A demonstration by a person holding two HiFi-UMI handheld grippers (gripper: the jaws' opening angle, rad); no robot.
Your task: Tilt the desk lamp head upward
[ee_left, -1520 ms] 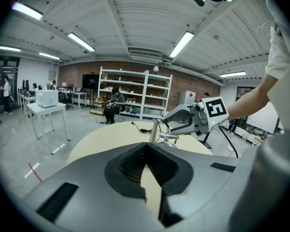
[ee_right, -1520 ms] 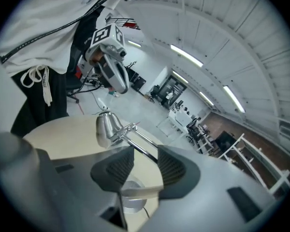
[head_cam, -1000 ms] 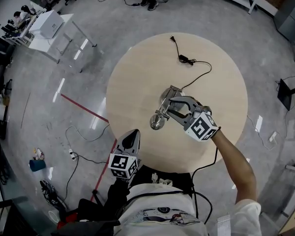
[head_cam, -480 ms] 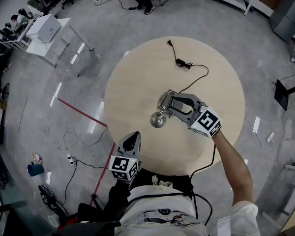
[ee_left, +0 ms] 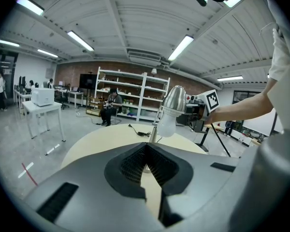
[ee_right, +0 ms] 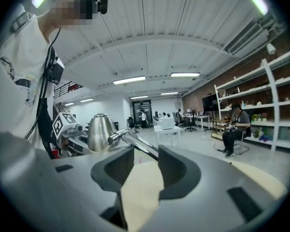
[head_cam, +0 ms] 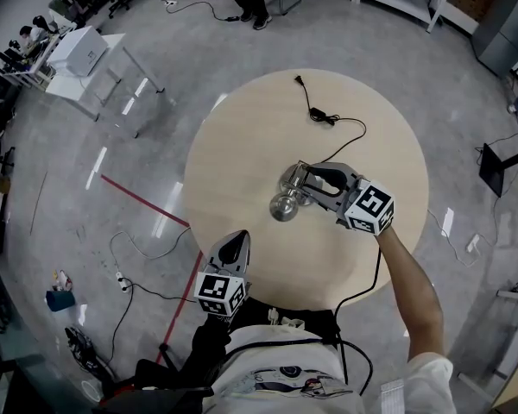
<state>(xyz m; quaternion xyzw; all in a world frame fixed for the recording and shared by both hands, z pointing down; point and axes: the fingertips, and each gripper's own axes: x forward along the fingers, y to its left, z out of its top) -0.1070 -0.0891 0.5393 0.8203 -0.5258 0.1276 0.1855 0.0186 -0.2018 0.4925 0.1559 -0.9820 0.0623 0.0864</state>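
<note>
Round table (head_cam: 242, 145) — one lamp (head_cam: 285, 204), one cord (head_cam: 321, 116)

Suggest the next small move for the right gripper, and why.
Probably ease the right gripper forward until the lamp arm sits between its jaws: they stand apart, the arm crosses just beyond them, and the lamp head points down.

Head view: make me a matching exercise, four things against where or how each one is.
1 lamp head
2 plug
3 left claw
4 right claw

A near the table's far edge
B open, at the lamp's arm
C shut, by the table's near edge
D silver, mid-table

Pairs: 1-D, 2-A, 3-C, 4-B
</note>
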